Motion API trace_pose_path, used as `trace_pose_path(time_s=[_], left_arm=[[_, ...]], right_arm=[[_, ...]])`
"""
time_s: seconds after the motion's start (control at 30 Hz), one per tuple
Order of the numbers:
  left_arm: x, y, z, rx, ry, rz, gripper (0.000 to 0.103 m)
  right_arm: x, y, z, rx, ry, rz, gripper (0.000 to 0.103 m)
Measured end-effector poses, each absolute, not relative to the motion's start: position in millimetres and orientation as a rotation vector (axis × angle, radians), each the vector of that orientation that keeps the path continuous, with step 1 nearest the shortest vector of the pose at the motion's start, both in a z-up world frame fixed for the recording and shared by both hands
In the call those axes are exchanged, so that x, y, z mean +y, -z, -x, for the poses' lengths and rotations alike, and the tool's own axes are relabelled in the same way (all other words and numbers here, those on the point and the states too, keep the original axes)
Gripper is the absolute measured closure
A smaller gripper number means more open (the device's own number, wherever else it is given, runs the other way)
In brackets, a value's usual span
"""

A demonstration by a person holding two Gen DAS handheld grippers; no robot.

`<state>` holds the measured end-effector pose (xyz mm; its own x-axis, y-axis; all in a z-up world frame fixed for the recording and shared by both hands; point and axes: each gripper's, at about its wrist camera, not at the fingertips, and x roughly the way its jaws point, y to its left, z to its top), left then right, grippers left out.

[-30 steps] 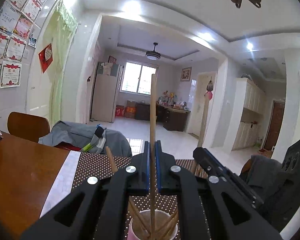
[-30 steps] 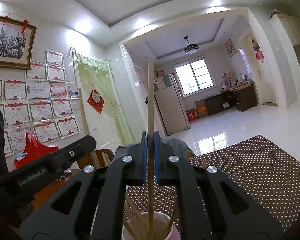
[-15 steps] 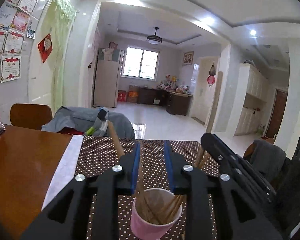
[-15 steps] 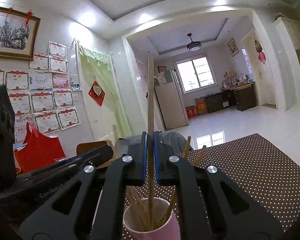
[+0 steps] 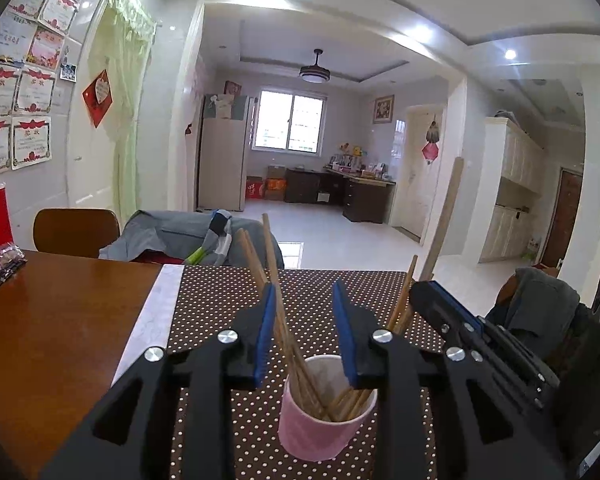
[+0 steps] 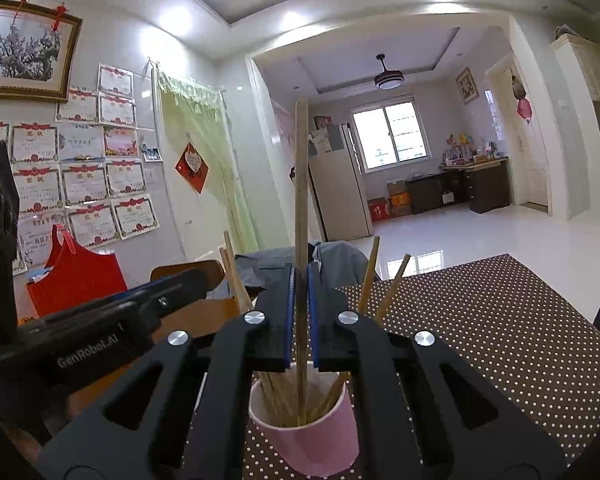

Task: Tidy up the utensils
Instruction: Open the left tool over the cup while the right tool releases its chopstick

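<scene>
A pink cup [image 5: 320,428] stands on the dotted brown mat [image 5: 220,304] and holds several wooden chopsticks [image 5: 260,264]. My left gripper [image 5: 303,292] is open and empty, its jaws just behind and above the cup. My right gripper [image 6: 300,276] is shut on one upright chopstick [image 6: 301,184] whose lower end is inside the pink cup [image 6: 316,440]. That gripper and its chopstick [image 5: 444,216] show at the right of the left wrist view.
A brown wooden table [image 5: 52,320] carries the mat, with a small packet [image 5: 4,260] at its left. A red bag [image 6: 76,272] stands by the wall. A chair with grey clothing [image 5: 180,236] is behind the table.
My left gripper let go of its chopstick into the cup, opened wide and drew back and up. My right gripper still holds its chopstick over the cup.
</scene>
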<state>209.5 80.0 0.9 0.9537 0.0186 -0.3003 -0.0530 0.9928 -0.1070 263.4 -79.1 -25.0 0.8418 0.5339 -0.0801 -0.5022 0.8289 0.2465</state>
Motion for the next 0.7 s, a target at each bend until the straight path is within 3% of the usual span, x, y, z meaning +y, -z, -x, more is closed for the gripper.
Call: trace_pose_path(time_s=[0.1,0.2,0.4,0.47,0.53,0.7], left_arm=[[80.5,-0.6,-204.9,0.306,-0.044,0.11,0.073],[80.2,-0.4,-200.3,0.305,-0.053,0.105,0.064],[77.7,0.7,-191.5,0.308,-0.074,0.072,0.06],[76.6,1.4,-187.4,0.312,-0.075,0.064,0.06],[74.8,2.4,-183.8,0.316,-0.076,0.057,0.06],[69.3,3.9,-175.3,0.326,-0.074,0.044,0.06]], right_arm=[[-79.1,27.3,-261.2,0.156,-0.548,-0.211,0.096],[-78.0,29.7,-260.4,0.173,-0.545,-0.203,0.096],[-77.0,35.8,-258.7,0.215,-0.541,-0.177,0.094],[-79.9,36.4,-256.7,0.222,-0.532,-0.181,0.081],[-84.4,36.8,-253.9,0.22,-0.528,-0.192,0.054],[-93.4,33.4,-242.9,0.202,-0.522,-0.19,0.054]])
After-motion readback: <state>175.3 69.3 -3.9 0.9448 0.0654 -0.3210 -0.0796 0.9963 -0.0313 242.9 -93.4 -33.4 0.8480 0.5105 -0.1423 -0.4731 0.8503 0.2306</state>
